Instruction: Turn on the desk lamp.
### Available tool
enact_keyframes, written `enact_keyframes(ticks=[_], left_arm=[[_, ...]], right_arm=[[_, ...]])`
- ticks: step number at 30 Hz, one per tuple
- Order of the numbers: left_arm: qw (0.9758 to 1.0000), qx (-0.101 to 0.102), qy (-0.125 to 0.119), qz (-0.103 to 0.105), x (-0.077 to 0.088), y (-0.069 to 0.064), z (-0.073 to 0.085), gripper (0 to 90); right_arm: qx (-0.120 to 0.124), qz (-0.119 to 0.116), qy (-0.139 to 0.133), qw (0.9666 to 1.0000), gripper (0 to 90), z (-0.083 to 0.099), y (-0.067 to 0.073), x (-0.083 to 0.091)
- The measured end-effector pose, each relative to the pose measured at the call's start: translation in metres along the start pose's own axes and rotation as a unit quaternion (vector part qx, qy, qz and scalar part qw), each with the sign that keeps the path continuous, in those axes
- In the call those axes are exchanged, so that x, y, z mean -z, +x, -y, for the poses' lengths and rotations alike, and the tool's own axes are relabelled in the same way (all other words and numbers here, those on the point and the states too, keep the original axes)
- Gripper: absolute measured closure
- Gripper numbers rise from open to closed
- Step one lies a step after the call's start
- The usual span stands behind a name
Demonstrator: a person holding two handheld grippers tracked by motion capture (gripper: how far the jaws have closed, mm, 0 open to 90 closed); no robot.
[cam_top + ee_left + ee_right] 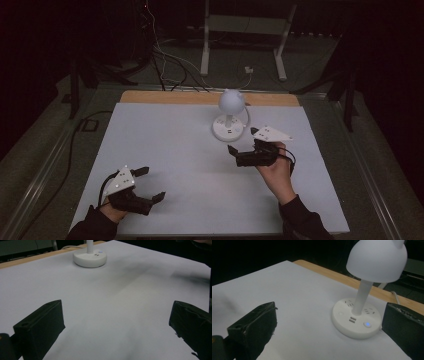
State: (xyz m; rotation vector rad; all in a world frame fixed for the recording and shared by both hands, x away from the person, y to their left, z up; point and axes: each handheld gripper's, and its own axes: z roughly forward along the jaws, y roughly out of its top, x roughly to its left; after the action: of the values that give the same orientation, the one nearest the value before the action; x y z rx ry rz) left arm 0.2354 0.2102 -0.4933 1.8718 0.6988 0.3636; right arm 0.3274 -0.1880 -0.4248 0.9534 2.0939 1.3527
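Note:
A small white desk lamp stands on the far middle of the white table; its round base carries sockets, USB ports and a button lit blue, and its dome shade hangs above the base. My right gripper is open just right of and in front of the base, which lies between its jaws in the right gripper view without touching them. My left gripper is open near the front left, holding nothing. The lamp base sits far ahead of it.
The white sheet covers the table, with a wooden strip along the far edge. The lamp's white cord curves off behind. Cables and a white stand's legs lie on the dark floor beyond.

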Motion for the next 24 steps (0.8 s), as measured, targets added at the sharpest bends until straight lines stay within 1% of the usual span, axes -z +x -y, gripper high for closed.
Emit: enact_keyframes(ticks=[3,4,6,7,8,10,12,14,15,16,18,19,20,21,23,24], left_arm=[[1.0000,0.000,0.001,0.000,0.000,0.000,0.000,0.4],[1.0000,-0.001,0.000,0.000,0.000,0.000,0.000,0.4],[1.0000,0.001,-0.001,0.001,0.000,0.000,0.000,0.4],[1.0000,0.001,-0.001,0.001,0.000,0.000,0.000,0.4],[1.0000,0.000,-0.001,0.000,0.000,0.000,0.000,0.4],[1.0000,-0.001,0.000,0.001,0.000,0.000,0.000,0.4],[1.0000,0.001,-0.001,0.002,0.000,0.000,0.000,0.4],[1.0000,0.000,0.000,0.001,0.000,0.000,0.000,0.4],[1.0000,0.000,0.000,0.002,0.000,0.000,0.000,0.4],[1.0000,0.000,-0.001,0.002,0.000,0.000,0.000,0.4],[1.0000,0.000,0.000,0.002,0.000,0.000,0.000,0.4],[1.0000,0.000,0.000,0.002,0.000,0.000,0.000,0.4],[1.0000,0.000,0.000,0.002,0.000,0.000,0.000,0.4],[1.0000,0.001,-0.001,0.003,0.000,0.000,0.000,0.4],[1.0000,0.002,-0.002,0.003,0.000,0.000,0.000,0.4],[1.0000,0.002,0.000,0.003,0.000,0.001,0.000,0.4]], right_arm=[[0.004,-0.002,-0.001,1.0000,0.0,-0.003,0.002,-0.008],[0.004,-0.002,-0.001,1.0000,0.0,-0.003,0.002,-0.008],[0.009,-0.003,0.000,1.0000,0.0,-0.005,0.004,-0.017],[0.009,-0.003,0.000,1.0000,0.0,-0.005,0.004,-0.017],[0.013,-0.005,0.002,0.9999,0.0,-0.006,0.006,-0.023],[0.019,-0.004,0.005,0.9998,0.0,-0.007,0.008,-0.029],[0.022,-0.008,0.011,0.9997,0.0,-0.008,0.008,-0.036],[0.016,-0.017,0.017,0.9996,0.0,-0.008,0.008,-0.042],[0.016,-0.017,0.017,0.9996,0.0,-0.008,0.008,-0.042],[0.019,-0.017,0.020,0.9995,0.0,-0.008,0.009,-0.047],[0.017,-0.017,0.022,0.9995,0.0,-0.007,0.009,-0.053],[0.012,-0.016,0.022,0.9995,0.0,-0.007,0.009,-0.056],[0.006,-0.011,0.017,0.9998,0.0,-0.007,0.009,-0.059],[0.002,-0.011,0.018,0.9998,0.0,-0.006,0.008,-0.062],[-0.003,-0.001,0.022,0.9998,0.0,-0.005,0.008,-0.068],[-0.010,-0.005,0.027,0.9996,0.0,-0.005,0.007,-0.070]])
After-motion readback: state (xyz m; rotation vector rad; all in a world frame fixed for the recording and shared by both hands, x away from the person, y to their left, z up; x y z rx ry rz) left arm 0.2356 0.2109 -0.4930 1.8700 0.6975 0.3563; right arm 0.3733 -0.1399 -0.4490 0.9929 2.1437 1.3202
